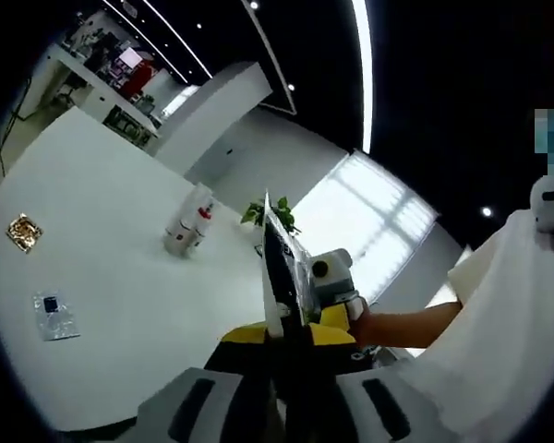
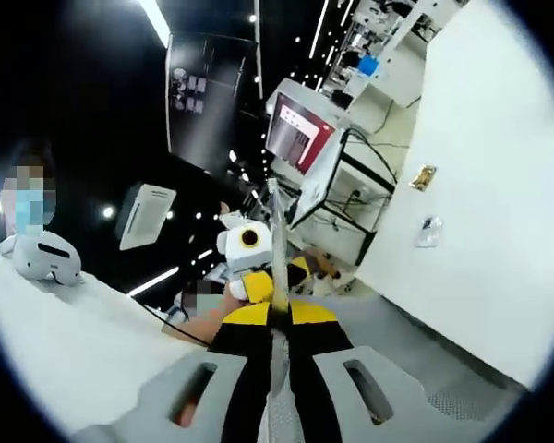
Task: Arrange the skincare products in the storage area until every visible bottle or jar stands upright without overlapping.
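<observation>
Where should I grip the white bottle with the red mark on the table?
Judging loosely, grip the white bottle around its upper body, from its free side. It stands upright, and another white container stands close against it. The left tongs look shut, so open them first.

White worktop (image 1: 120, 231) carries gold foil packet (image 1: 23, 232) near edge, clear sachet (image 1: 54, 316) nearby. Green potted plant (image 1: 270, 214) at far edge, bright window (image 1: 365, 221) behind it. Red-and-white screen cabinet (image 2: 300, 138) stands off worktop. Ceiling light strip (image 1: 362, 69) overhead.
</observation>
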